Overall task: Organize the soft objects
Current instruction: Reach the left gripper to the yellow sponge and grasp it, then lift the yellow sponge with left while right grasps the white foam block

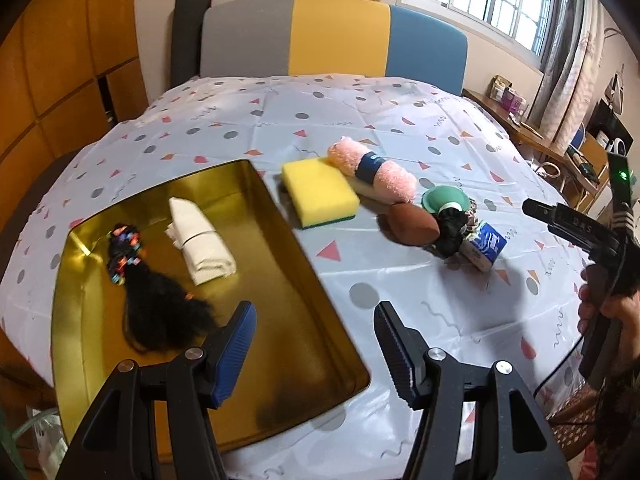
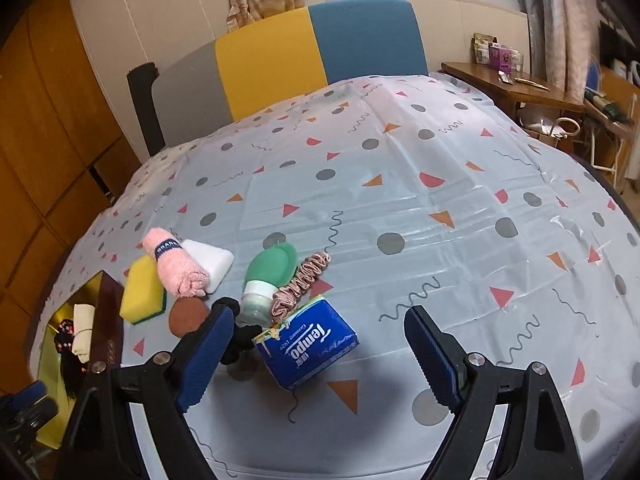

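Note:
A gold tin box (image 1: 304,280) on the patterned cloth holds a black wig with coloured clips (image 1: 148,300) and a rolled white cloth (image 1: 202,240). Beside it lie a yellow sponge (image 1: 320,192), a rolled pink towel (image 1: 372,170), a brown puff (image 1: 410,224), a green squeeze bottle (image 2: 268,276), a black scrunchie (image 1: 452,228), a pink scrunchie (image 2: 300,280), a white sponge (image 2: 210,260) and a blue Tempo tissue pack (image 2: 308,344). My left gripper (image 1: 316,348) is open above the box's near right edge. My right gripper (image 2: 320,352) is open, hovering just above the tissue pack.
The box (image 2: 52,344) sits at the far left in the right wrist view. A grey, yellow and blue headboard (image 1: 332,36) stands at the back. A wooden side table (image 2: 512,84) with small items is at the right. Wooden cupboards (image 1: 60,80) line the left.

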### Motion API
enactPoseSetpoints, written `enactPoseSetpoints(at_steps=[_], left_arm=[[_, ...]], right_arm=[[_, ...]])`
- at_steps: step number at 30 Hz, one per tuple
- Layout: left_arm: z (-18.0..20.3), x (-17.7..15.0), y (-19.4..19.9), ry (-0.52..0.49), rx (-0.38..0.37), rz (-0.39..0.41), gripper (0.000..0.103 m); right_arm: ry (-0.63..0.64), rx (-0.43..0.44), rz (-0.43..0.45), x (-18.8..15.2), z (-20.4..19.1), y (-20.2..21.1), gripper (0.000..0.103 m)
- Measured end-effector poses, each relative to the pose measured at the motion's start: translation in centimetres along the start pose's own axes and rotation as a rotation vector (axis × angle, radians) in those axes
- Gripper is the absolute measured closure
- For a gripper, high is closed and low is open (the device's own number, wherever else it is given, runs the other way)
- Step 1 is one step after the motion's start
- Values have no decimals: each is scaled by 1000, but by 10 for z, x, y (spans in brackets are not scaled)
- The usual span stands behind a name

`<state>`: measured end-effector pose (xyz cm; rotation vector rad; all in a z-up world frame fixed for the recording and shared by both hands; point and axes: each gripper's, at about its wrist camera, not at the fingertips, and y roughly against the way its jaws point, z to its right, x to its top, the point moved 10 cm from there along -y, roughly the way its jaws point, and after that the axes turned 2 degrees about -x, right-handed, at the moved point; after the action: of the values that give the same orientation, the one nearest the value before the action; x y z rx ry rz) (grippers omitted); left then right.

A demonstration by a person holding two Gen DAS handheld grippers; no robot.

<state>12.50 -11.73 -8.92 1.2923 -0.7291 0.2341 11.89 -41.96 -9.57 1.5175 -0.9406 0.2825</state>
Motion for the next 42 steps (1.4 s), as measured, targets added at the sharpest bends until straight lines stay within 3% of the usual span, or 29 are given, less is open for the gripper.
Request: enactPoseSetpoints(at_steps=[7,9,12,24,34,36,42], left_arm=[[12,48,-38,1,-37,-55,40],[15,64,-52,7,-44,-64,31],[16,83,-77,43,-59,-101,26],[1,103,-161,124,-22,-274,16],[0,102,-191,123,15,-318,17],[-1,102,-193,91,52,-313,33],[2,102,-172,49,32,-238,38]], right_arm=[[10,18,9,1,-6,3,11],[8,25,8,1,-7,3,10],[9,36,5,0,-9,3,10],[-32,78,-23,1,-7,-1,10],[-40,81,-31,0,-5,-2,10],[-39,80,-32,0,-5,-2,10],[-15,66,-30,-1,-6,-3,10]])
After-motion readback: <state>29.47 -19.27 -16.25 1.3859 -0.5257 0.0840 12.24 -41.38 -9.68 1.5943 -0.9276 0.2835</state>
